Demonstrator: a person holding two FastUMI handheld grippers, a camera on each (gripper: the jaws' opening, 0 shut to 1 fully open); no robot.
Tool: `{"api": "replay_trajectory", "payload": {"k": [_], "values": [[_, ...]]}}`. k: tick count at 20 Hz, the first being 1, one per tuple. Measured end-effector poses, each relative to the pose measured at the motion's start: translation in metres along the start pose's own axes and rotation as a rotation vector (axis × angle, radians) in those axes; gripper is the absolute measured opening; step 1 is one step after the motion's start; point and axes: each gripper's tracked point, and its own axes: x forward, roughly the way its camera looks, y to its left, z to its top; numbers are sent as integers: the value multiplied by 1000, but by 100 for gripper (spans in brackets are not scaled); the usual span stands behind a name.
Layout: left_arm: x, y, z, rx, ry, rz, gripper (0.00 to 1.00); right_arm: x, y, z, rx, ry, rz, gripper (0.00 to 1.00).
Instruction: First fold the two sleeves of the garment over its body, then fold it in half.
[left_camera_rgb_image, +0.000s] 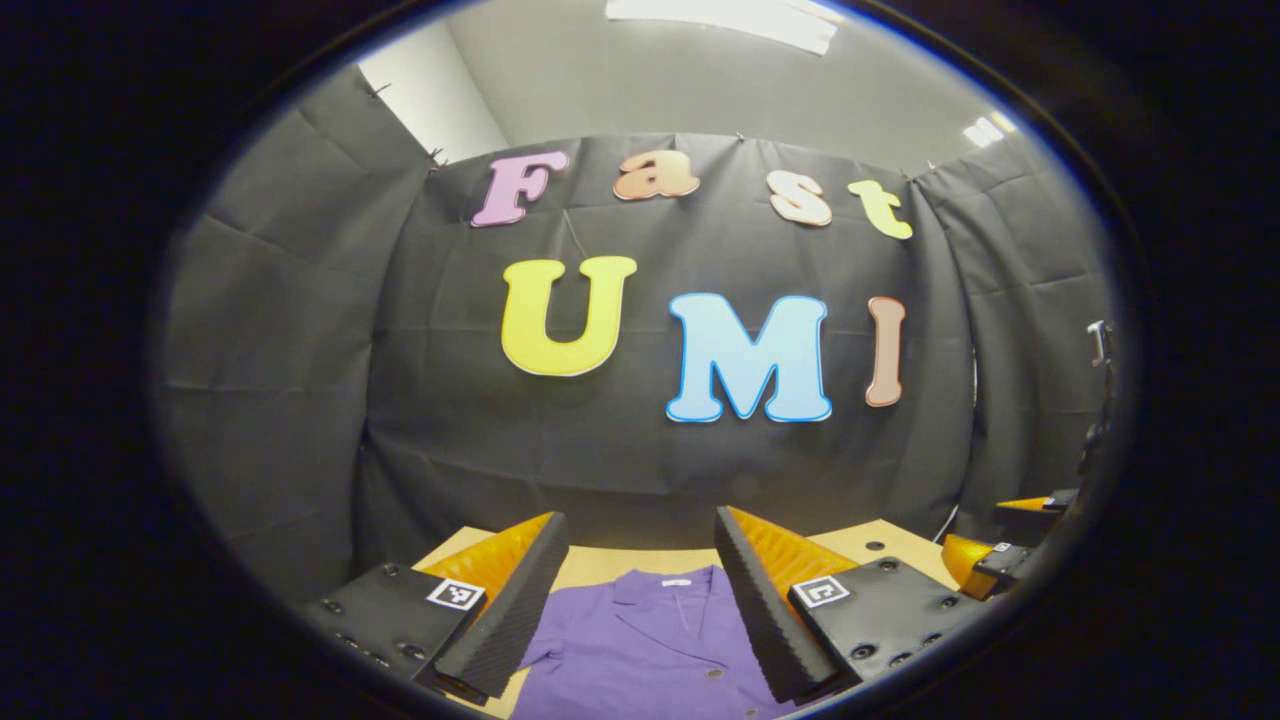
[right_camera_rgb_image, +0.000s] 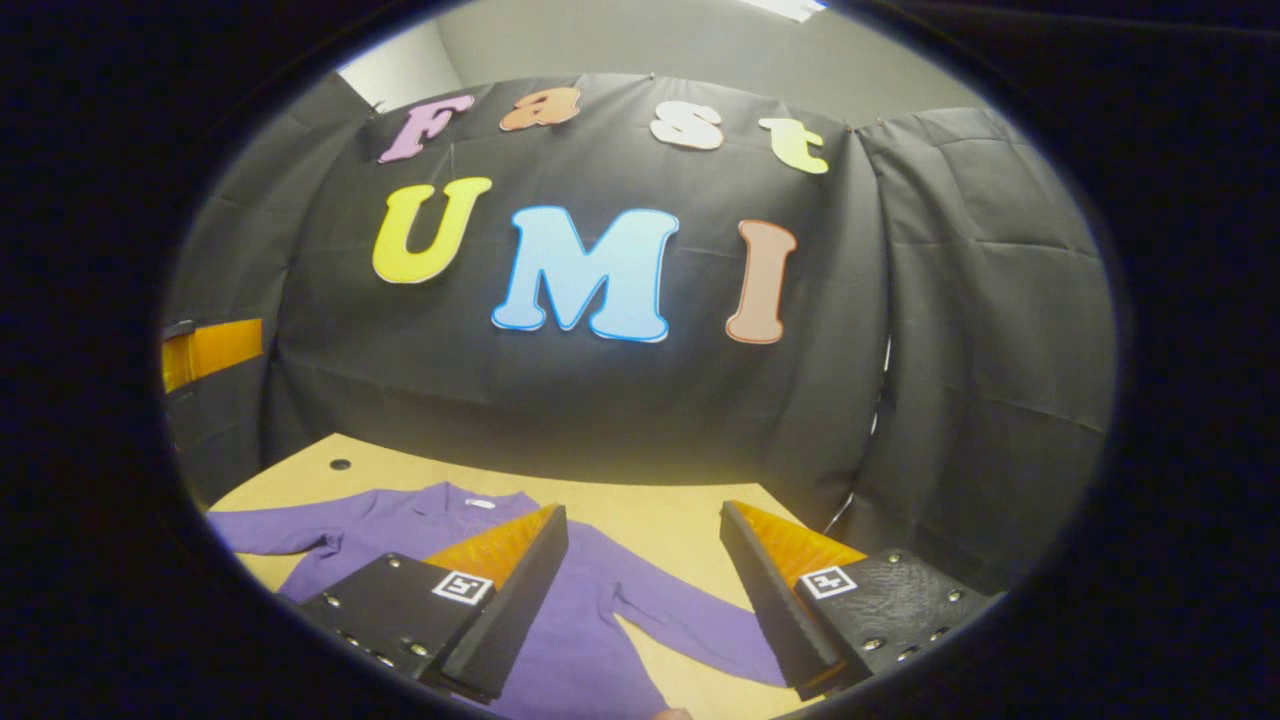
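Your purple long-sleeved collared shirt (left_camera_rgb_image: 650, 640) lies flat on the light wooden tabletop (right_camera_rgb_image: 640, 515), collar toward the black cloth wall (left_camera_rgb_image: 620, 450). The fabric looks soft and matte, with small buttons down the front placket and a white tag inside the collar. In the right gripper view the shirt (right_camera_rgb_image: 570, 600) has both sleeves stretched out to the sides, unfolded: one sleeve runs toward the left edge of the table, the other angles down toward the right, ending near your right gripper's right finger. The tabletop is smooth and pale, with a small dark round hole (right_camera_rgb_image: 340, 464) near its far left corner.

Your left gripper (left_camera_rgb_image: 640, 610) hovers above the shirt's collar and chest, its two wedge-shaped fingers spread wide apart with nothing between them; their inner faces are ribbed, and each flat mounting block carries a small square black-and-white marker. Your right gripper (right_camera_rgb_image: 640, 600) is also held above the table with its fingers spread wide and nothing pinched; the shirt's body and right-hand sleeve lie below the gap. Neither gripper's fingers can be seen touching the cloth.

In the left gripper view, the right gripper (left_camera_rgb_image: 1000, 545) appears at the far right edge, level with the table's far corner. The cloth wall hangs in loose creases behind the table.
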Motion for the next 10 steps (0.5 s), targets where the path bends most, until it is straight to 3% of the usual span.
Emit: {"api": "replay_trajectory", "payload": {"k": [10], "values": [[5, 19, -4, 32, 4, 57, 94, 17, -83, -60, 63, 156, -209, 96]]}}
